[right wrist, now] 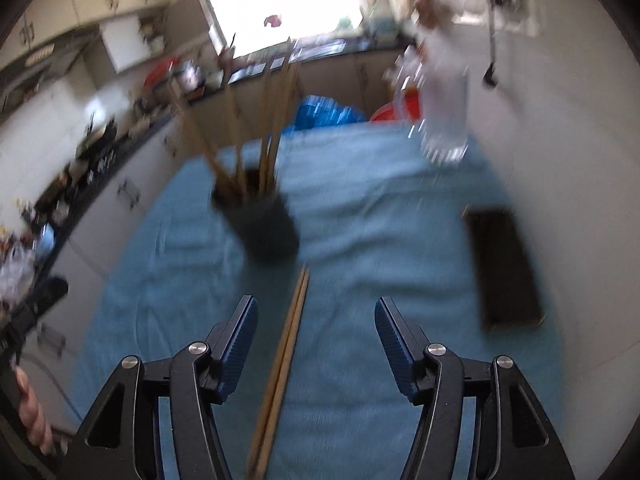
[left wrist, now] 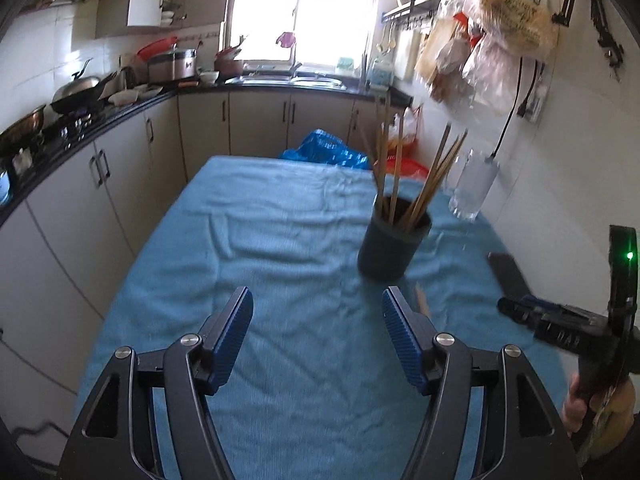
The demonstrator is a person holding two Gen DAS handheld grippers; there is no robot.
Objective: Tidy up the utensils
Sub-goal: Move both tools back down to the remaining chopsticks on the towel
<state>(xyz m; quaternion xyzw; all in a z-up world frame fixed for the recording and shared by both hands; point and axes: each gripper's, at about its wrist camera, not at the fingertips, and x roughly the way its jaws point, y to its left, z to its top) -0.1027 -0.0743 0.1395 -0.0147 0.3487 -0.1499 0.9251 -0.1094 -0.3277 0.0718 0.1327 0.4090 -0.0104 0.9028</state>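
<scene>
Right wrist view: the right gripper [right wrist: 316, 332] has its jaws apart over two chopsticks [right wrist: 290, 336] lying on the blue cloth [right wrist: 380, 240], likely to grab them for the dark cup [right wrist: 264, 228]. The left gripper [left wrist: 318, 326] is apart too, holding nothing.

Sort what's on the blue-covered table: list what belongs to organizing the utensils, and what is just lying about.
For the job:
- pair of loose wooden chopsticks lying on the cloth
- dark round holder with wooden chopsticks standing in it

Lying about:
- clear plastic bottle
- flat dark rectangular box
- crumpled blue plastic bag behind the table
</scene>
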